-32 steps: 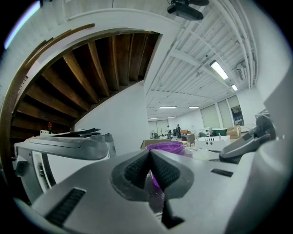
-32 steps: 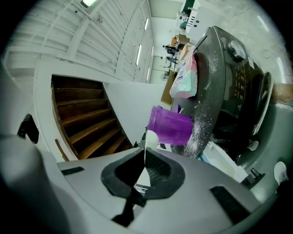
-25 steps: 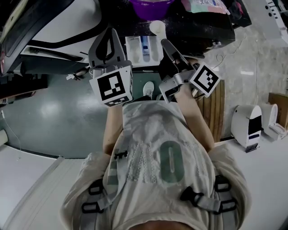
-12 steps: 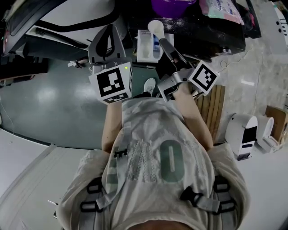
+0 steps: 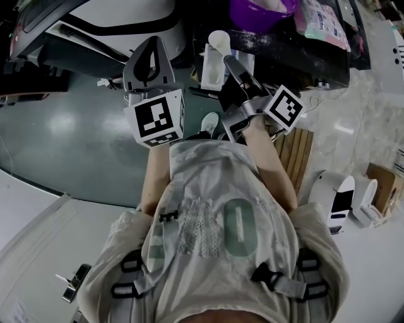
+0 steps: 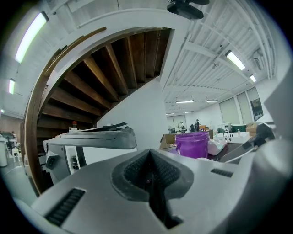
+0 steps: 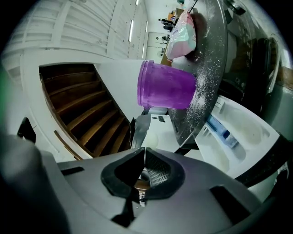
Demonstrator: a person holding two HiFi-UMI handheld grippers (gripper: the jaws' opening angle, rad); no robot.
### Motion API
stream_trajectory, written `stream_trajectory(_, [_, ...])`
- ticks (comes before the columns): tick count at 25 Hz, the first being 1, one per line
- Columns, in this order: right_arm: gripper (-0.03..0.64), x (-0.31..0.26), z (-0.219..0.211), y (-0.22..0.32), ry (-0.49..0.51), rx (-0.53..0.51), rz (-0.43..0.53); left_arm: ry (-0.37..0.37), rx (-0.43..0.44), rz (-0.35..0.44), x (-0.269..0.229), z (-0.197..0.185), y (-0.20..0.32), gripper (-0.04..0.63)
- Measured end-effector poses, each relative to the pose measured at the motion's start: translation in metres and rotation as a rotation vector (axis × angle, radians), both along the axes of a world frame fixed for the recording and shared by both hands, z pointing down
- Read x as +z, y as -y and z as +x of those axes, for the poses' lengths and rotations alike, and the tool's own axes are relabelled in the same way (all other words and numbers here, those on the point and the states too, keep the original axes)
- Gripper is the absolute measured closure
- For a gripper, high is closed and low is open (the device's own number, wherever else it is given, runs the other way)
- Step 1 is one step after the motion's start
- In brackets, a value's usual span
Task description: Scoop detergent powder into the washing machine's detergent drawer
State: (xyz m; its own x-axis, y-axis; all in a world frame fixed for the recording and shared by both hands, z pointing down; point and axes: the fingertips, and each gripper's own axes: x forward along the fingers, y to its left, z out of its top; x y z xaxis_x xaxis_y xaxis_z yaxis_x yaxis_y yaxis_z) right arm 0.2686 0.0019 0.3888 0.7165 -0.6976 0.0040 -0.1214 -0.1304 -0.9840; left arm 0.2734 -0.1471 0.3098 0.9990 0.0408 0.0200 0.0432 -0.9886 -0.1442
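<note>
As the person leans over the open detergent drawer (image 5: 209, 70), the right gripper (image 5: 232, 62) is closed on what appears to be the handle of a white scoop (image 5: 219, 40), a ridged piece showing between its pads in the right gripper view. The scoop's round bowl sits just past the jaw tips, above the far end of the drawer and short of the purple tub (image 5: 262, 9) on the dark worktop (image 5: 297, 53). The left gripper (image 5: 153, 50) hangs beside the drawer with its jaws pressed together and nothing between them. A pink-and-green detergent bag (image 5: 322, 22) lies next to the tub, and white powder is scattered over the worktop around both. Whether the scoop's bowl is loaded cannot be read from above, and no heap of powder can be made out in the drawer's white compartments. On that evidence the task looks to be midway: the scoop is in hand and the drawer is pulled out, while tipping powder into a compartment appears not yet done.
</note>
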Motion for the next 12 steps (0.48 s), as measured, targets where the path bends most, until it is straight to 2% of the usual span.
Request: stream_trajectory(12, [0.606,0.021,-0.003,0.003,0.014,-0.019,-0.076,0.012,-0.02,0.001,0.005,-0.004,0.011,0.574])
